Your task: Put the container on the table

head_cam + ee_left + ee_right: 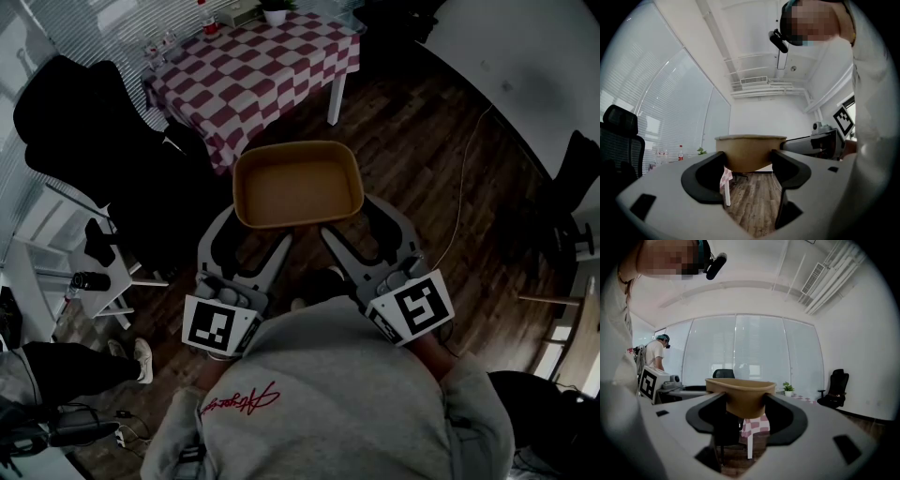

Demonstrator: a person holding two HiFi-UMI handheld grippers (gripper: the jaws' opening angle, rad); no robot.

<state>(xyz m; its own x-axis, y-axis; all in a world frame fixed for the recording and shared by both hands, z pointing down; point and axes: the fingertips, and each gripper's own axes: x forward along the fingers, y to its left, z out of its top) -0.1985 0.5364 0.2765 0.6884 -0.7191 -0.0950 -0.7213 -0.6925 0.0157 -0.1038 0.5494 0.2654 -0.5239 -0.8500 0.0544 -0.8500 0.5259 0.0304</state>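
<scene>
Tan container (298, 186) held aloft
Left gripper (251, 231) and right gripper (352, 220) each clamp a near corner, short of the checkered table (253, 66).

Dark wood floor (412, 141) — checkered table (262, 70)

The container (298, 186) is plain tan. The tablecloth (253, 70) is checked dark red and white. The floor (422, 159) is dark brown wood plank. The left gripper (253, 230) and right gripper (354, 220) are pale grey with black jaws, and each marker cube (217, 326) bears black-and-white squares. The sweatshirt (328, 403) is grey with red script.
</scene>
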